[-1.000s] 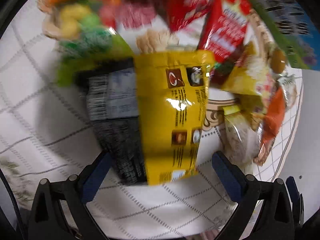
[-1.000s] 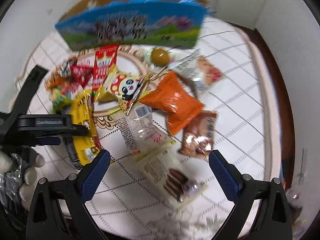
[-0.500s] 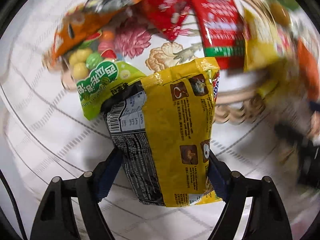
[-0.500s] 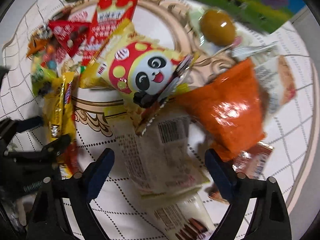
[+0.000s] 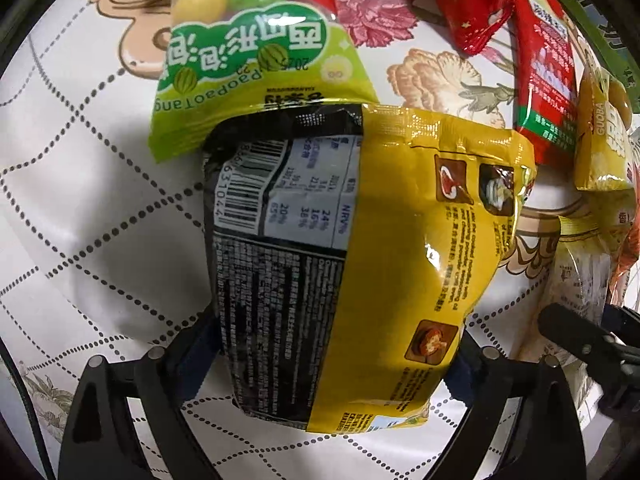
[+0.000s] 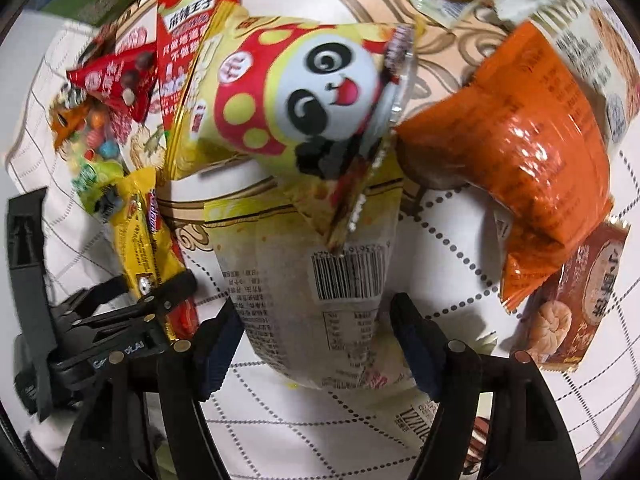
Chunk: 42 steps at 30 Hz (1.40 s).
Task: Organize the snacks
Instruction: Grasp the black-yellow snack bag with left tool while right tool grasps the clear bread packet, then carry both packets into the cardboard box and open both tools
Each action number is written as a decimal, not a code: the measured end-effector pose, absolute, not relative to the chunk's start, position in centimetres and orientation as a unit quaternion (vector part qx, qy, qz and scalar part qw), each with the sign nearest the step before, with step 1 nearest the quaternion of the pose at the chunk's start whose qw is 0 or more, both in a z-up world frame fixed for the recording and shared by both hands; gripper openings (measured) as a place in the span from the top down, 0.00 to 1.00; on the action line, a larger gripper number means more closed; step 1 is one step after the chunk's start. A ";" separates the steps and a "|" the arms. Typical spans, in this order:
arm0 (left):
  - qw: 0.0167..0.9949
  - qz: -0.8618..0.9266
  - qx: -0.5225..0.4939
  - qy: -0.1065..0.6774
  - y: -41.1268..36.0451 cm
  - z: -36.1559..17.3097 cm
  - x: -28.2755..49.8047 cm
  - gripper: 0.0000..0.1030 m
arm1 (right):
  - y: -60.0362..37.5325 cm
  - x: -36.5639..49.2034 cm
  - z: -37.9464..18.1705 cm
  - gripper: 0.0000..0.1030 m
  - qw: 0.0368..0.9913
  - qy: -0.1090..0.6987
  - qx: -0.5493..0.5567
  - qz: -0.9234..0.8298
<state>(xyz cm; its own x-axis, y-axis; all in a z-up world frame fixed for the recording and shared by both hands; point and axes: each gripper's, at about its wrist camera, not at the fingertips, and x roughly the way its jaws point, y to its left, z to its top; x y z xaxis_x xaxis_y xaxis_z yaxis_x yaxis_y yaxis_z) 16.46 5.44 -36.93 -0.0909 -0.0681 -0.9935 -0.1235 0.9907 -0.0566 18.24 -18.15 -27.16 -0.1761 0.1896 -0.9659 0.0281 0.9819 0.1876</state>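
Observation:
In the left wrist view a yellow and black noodle packet [image 5: 360, 248] lies on the patterned tablecloth [image 5: 80, 240]. My left gripper [image 5: 328, 352] has a finger on each side of the packet's near end and looks closed on it. In the right wrist view a pale clear-wrapped packet with a barcode [image 6: 320, 288] lies between the fingers of my right gripper [image 6: 316, 344], which straddles it, open. The left gripper [image 6: 132, 312] and the noodle packet [image 6: 148, 232] show at the left there.
Around lie a green candy bag [image 5: 256, 68], red packets [image 5: 544, 76], a panda packet [image 6: 304, 92], an orange bag [image 6: 516, 152], a brown bun packet [image 6: 576, 296] and a chocolate wafer packet [image 6: 436, 420]. The right gripper [image 5: 584, 344] shows at the left wrist view's right edge.
My left gripper moved forward around the noodle packet and closed in on it. My right gripper came down and forward over the snacks, now straddling the pale barcode packet.

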 end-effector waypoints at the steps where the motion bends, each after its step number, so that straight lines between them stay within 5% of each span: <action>1: 0.674 0.022 -0.063 0.735 4.5 -36.9 16.8 0.10 | -16.7 17.6 -27.8 0.26 0.640 0.763 0.062 0.062; 4: 0.686 0.024 -0.050 0.726 3.6 -35.7 15.9 0.12 | -15.5 17.2 -28.0 0.28 0.648 0.759 0.032 0.054; 9: 0.696 0.025 -0.026 0.717 0.7 -33.1 14.0 0.19 | -14.3 15.6 -27.7 0.50 0.658 0.751 0.029 0.041; 20: 0.705 0.000 -0.010 0.709 0.0 -31.5 12.0 0.19 | -11.2 9.8 -27.3 0.54 0.657 0.749 0.087 -0.004; 33: 0.765 -0.060 -0.060 0.639 -1.3 -16.8 16.4 0.19 | -15.6 9.0 -12.4 0.55 0.712 0.682 0.165 0.031; 42: 0.782 -0.080 -0.106 0.609 -4.9 -8.9 30.7 0.19 | -19.8 22.7 -2.6 0.55 0.761 0.624 0.162 0.065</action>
<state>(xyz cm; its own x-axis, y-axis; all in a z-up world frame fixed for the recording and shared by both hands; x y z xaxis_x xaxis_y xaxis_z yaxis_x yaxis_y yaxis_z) 30.75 -4.88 -8.92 0.2455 -0.2550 -0.9353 -0.0034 0.9646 -0.2638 22.66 -19.82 -2.65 0.2118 0.3013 -0.9297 0.1044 0.9389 0.3281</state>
